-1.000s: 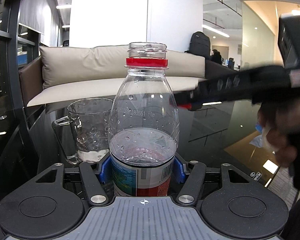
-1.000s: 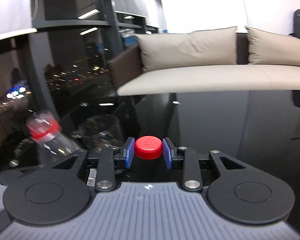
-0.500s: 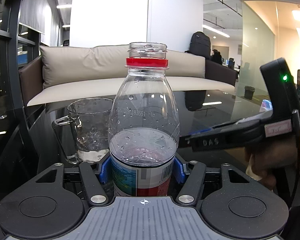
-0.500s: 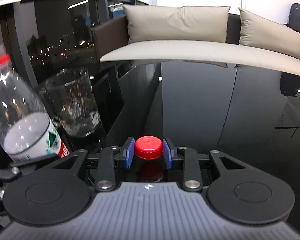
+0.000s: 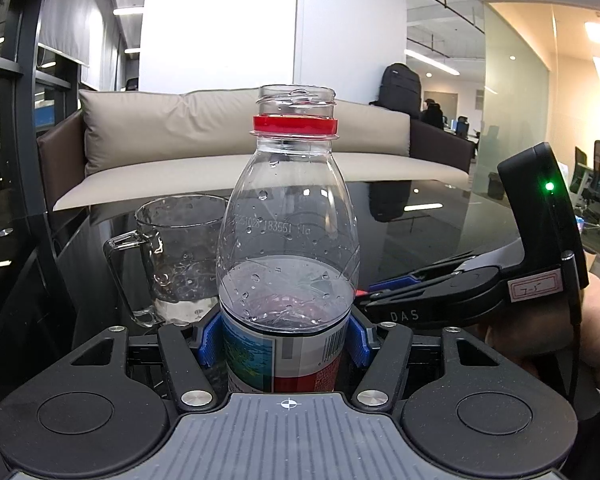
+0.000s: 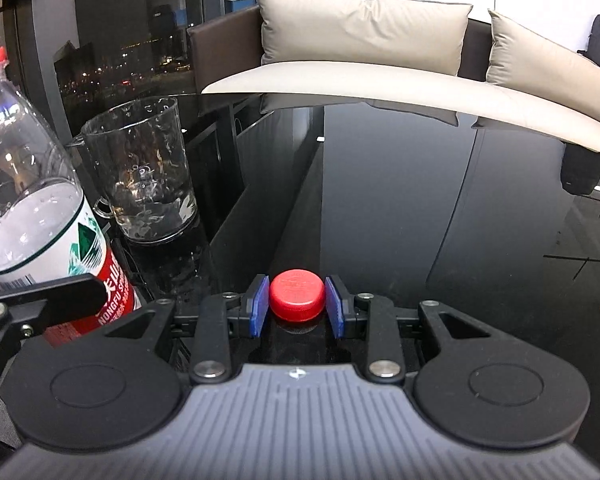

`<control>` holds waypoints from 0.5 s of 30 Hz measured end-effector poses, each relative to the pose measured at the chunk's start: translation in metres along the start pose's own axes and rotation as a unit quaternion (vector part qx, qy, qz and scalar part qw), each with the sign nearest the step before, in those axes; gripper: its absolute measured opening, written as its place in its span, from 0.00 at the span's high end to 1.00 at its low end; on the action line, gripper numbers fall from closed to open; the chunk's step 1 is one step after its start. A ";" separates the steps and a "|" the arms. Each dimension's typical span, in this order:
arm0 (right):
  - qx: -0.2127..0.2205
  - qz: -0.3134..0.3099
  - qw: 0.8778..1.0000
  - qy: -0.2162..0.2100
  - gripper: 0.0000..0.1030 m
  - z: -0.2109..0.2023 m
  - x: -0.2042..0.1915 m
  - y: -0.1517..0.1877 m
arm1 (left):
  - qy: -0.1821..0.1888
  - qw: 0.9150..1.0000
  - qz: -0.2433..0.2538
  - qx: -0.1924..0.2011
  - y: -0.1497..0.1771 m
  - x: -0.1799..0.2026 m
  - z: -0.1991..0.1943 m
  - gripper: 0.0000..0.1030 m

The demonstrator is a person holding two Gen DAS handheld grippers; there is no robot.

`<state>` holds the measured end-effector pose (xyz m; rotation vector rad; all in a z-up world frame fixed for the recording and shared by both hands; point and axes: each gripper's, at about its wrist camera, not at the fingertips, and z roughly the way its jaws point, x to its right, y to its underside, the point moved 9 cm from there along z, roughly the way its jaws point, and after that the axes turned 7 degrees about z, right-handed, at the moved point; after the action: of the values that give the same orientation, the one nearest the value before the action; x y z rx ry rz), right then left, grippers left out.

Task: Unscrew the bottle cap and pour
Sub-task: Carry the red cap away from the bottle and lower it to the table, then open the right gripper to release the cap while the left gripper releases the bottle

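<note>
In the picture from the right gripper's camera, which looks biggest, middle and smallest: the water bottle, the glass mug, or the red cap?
1. Water bottle, though it is cut off at the edge and sits nearer the camera than the mug, so this ranking is unsure.
2. Glass mug.
3. Red cap, clearly smallest, even though closest.

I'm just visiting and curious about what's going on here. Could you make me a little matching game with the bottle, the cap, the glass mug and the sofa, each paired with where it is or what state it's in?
Things:
1. bottle
2. red cap
3. glass mug
4. sofa

States:
A. stands on the dark table, only a little water at its bottom
B. beige cushions, behind the table
C. open at the top, held by the left gripper
D. off the bottle, between the fingers of the right gripper

Pairs: 1-C, 2-D, 3-A, 4-B
</note>
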<state>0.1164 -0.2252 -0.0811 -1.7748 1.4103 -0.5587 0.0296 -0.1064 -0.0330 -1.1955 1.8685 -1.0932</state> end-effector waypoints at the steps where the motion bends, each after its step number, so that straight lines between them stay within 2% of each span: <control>1: 0.000 0.000 1.000 0.000 0.68 0.001 0.000 0.000 | 0.000 1.000 -0.001 0.000 0.000 0.001 0.000 0.46; 15: -0.001 -0.012 1.000 0.008 0.68 0.001 -0.001 0.002 | -0.002 1.000 -0.004 0.000 -0.002 -0.006 0.005 0.45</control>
<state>0.1157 -0.2241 -0.0831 -1.7940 1.4020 -0.5853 0.0366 -0.1027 -0.0326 -1.2051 1.8622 -1.0956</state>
